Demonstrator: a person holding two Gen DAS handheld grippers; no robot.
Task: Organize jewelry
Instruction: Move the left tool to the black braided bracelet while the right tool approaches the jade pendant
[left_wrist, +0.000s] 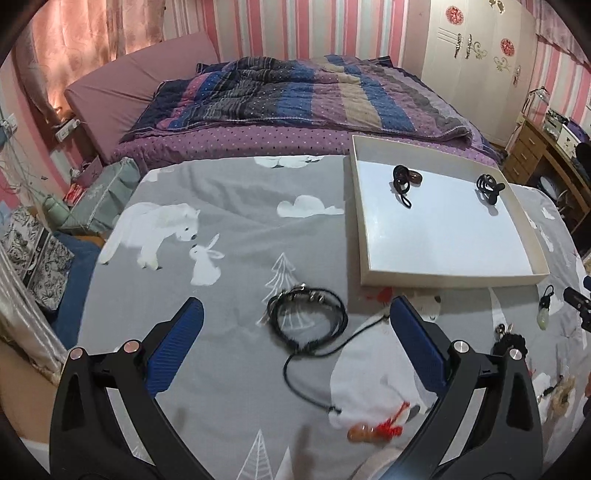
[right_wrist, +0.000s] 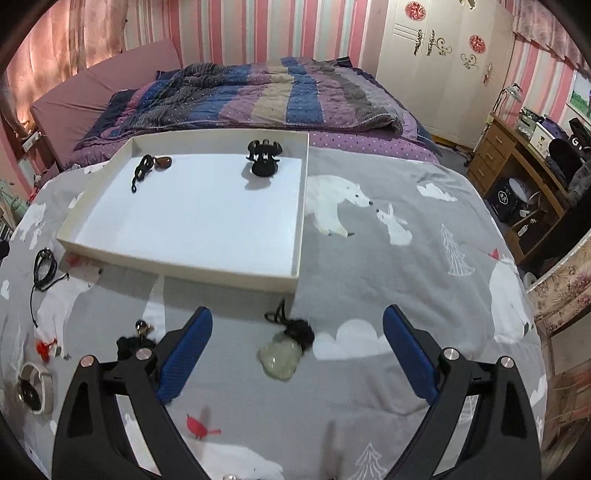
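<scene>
A white tray (left_wrist: 447, 275) lies on the grey animal-print cloth; it also shows in the right wrist view (right_wrist: 184, 258). In it lie a brown stone pendant on a black cord (left_wrist: 405, 181) (right_wrist: 151, 164) and a black hair claw (left_wrist: 488, 187) (right_wrist: 264, 157). My left gripper (left_wrist: 295, 314) is open above a coiled black cord bracelet (left_wrist: 308, 319), whose cord leads to an orange and red charm (left_wrist: 376, 430). My right gripper (right_wrist: 297, 325) is open, and a pale green jade pendant with a black knot (right_wrist: 280, 354) lies between its fingers.
A black tassel keyring (right_wrist: 135, 341) and a beige-strapped watch (right_wrist: 35, 393) lie left of the right gripper. The bracelet also shows at the right wrist view's left edge (right_wrist: 44, 269). A bed with a striped quilt (left_wrist: 295, 96) stands behind, a wooden desk (right_wrist: 517, 155) at right.
</scene>
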